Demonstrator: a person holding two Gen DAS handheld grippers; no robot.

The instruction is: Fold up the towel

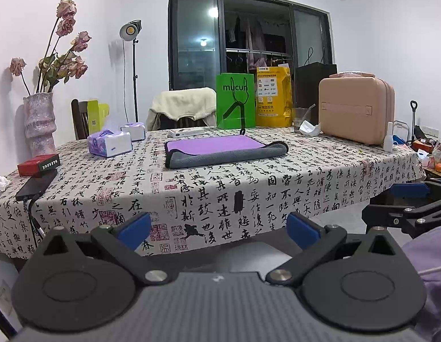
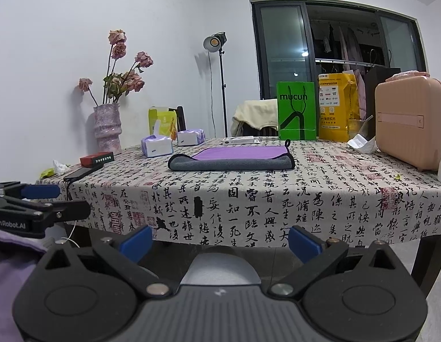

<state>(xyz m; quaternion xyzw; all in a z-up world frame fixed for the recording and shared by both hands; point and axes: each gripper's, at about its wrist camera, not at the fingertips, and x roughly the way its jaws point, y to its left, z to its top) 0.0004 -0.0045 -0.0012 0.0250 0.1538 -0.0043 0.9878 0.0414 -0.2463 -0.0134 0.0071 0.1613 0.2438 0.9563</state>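
Towel [image 1: 224, 150]: purple face up, grey underside turned over along the near edge as a thick roll; lies flat mid-table on the tablecloth, black hanging loop at the far edge; seen again from the right wrist [image 2: 231, 158].
Tablecloth [image 1: 249, 188]: pale, printed with black calligraphy and red seals; drapes over the near table edge.
Left gripper [image 1: 219, 229]: held off the near edge, below tabletop level, well apart from towel; jaws spread wide, blue pads [image 1: 134, 229] bare, nothing gripped.
Right gripper [image 2: 219, 238]: likewise short of the table, jaws spread wide, blue pads [image 2: 136, 240] empty; visible side-on at right edge of left view.
Tissue packs [image 1: 110, 142]: two, left of towel, near each other.
Red box [image 1: 39, 165]: left corner, touching a dark phone [image 1: 35, 185] with cable attached.
Vase [image 1: 39, 122]: mottled pink, dried roses, far left.
Green bag [image 1: 235, 101]: upright behind towel, marked "mucun"; yellow bag [image 1: 274, 97] just beside it.
Pink case [image 1: 357, 111]: upright at right, far side.
White flat box [image 1: 186, 132]: between towel and chair.
Studio lamp [image 1: 131, 30]: on stand by wall, lit.
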